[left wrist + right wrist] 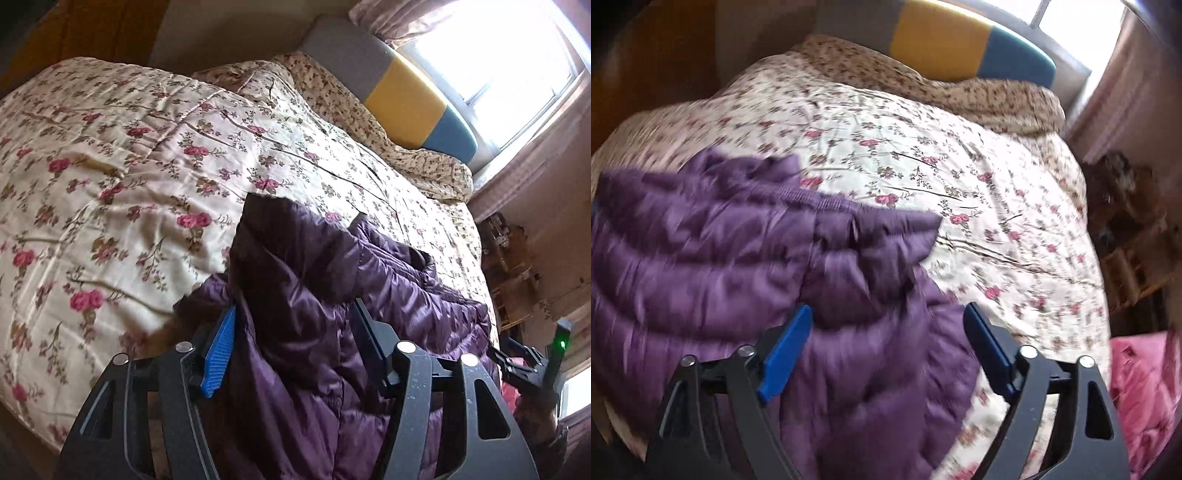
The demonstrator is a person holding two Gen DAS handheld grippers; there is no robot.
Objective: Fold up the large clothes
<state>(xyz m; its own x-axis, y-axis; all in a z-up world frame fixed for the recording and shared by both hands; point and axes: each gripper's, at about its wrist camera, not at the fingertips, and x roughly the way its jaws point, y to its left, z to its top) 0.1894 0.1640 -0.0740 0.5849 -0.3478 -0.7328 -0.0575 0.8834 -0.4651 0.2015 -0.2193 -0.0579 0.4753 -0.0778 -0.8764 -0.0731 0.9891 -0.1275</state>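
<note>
Purple jacket (738,251) on floral quilt (110,147); unlabelled.

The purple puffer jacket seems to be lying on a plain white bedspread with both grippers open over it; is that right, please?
Not quite: the bedspread is floral, cream with pink roses, as both wrist views show. The purple puffer jacket does lie on it, with the left gripper and right gripper open.

Jacket (332,295): I see glossy dark purple, quilted.
Bedspread (129,147): cream with pink roses on brown stems.
Pillow (369,122): beige, small brown floral print.
Headboard (402,96): grey, yellow and teal blocks, upper right.
Tongs' pads (219,354): blue on black.
</note>
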